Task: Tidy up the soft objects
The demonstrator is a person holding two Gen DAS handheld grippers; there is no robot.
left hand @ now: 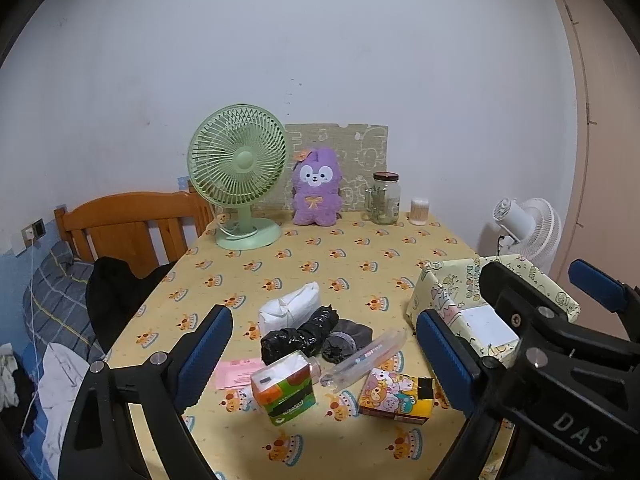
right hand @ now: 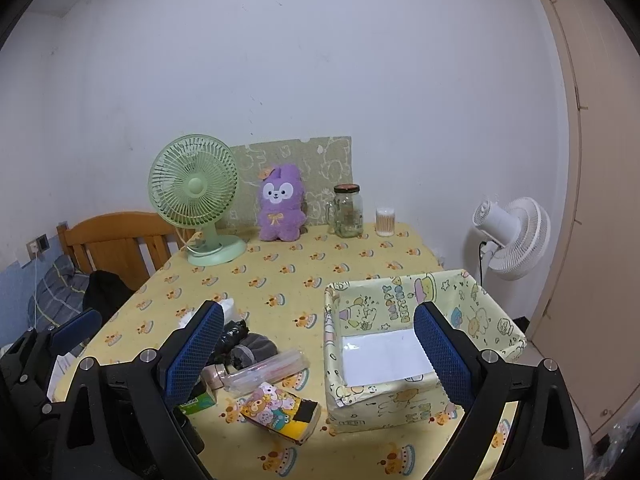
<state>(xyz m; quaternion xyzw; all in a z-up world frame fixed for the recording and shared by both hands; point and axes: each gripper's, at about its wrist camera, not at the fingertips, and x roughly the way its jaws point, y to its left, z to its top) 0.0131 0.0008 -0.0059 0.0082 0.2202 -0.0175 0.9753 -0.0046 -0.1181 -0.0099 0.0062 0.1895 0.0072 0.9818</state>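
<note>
On surface, at 6 o'clock: soft pile, tissue pack [left hand: 285, 390], black bag [left hand: 300, 334], grey socks [left hand: 346, 338]. Box [right hand: 400, 404] at 3 o'clock, nothing inside. Our left gripper [left hand: 324, 354] and right gripper [right hand: 318, 356] fingers wide apart, holding nothing. We judge: no pick yet; next, reach pile.

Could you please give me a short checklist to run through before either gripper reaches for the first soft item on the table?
1. Left gripper open with nothing between its fingers: ok.
2. Right gripper open and holding nothing: ok.
3. Patterned box upright, with only its white bottom showing: ok.
4. Soft items within view: white bundle, black plastic bag and grey cloth lie together in front of the left gripper: ok.
5. Pile free of hard things: a clear tube lies against the grey cloth: not ok.
6. Tissue pack lying flat and stable: cannot tell.
</note>
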